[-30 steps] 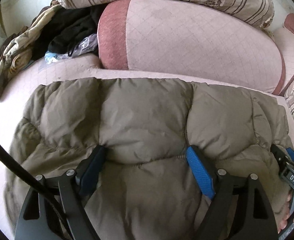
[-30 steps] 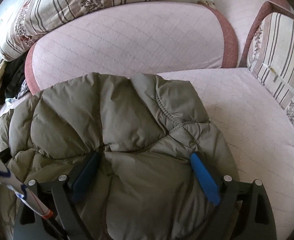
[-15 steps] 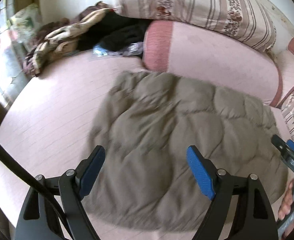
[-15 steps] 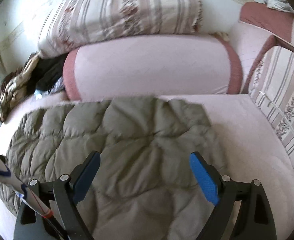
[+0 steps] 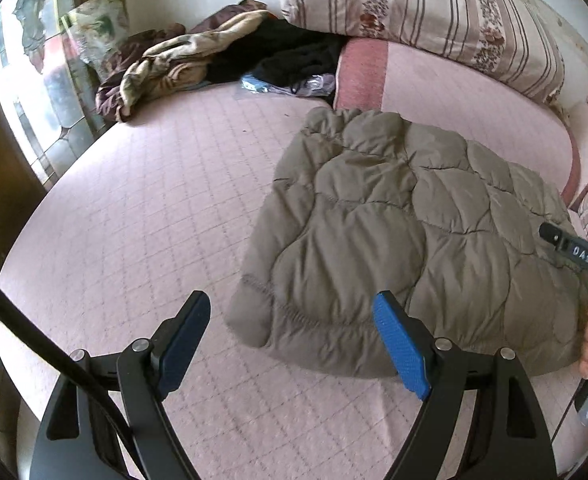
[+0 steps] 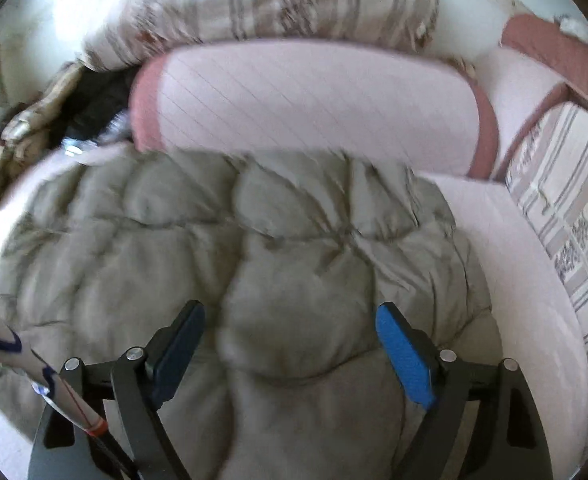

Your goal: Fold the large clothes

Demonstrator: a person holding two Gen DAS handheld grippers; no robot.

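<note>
Since a second ago both grippers have drawn back from the olive quilted down jacket [image 5: 410, 236], which they then pressed into. Left wrist view: the left gripper [image 5: 294, 344] hangs wide open over the pink quilted bed cover [image 5: 145, 208], nothing between its pads; the folded jacket lies just right, and "DAS" shows on the right gripper's body [image 5: 578, 256]. Right wrist view, blurred: the right gripper [image 6: 289, 352] stands open above the jacket.
</note>
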